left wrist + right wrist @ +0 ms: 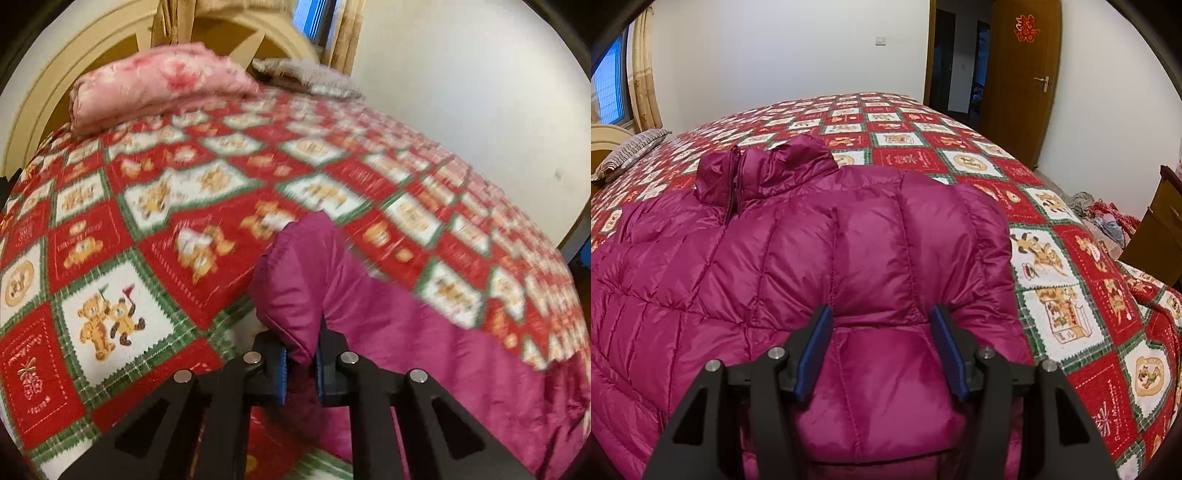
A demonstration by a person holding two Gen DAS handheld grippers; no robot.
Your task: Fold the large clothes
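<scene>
Jacket [820, 258] lies spread on the bed over the quilt [1052, 258], magenta, puffy, collar [764, 166] at the far end with the zip showing. Left gripper [301, 360] is clenched on a fold of the jacket [295, 280]: blue pads nearly together, fabric pinched between them and bulging up past the tips, the rest of the cloth trailing off to the right across the quilt [147, 206]. Left view is motion-blurred. Right gripper [882, 347] has its jaws standing apart, about half spread, with a quilted panel of the jacket filling the gap; can't tell if the pads actually press on it or just sit either side. Pink duvet [159, 88] is folded at the headboard end, grey pillow [314, 77] beside it. Open wooden door [1023, 74] behind the bed in right view, clutter [1104, 218] on the floor near the bed's right edge
</scene>
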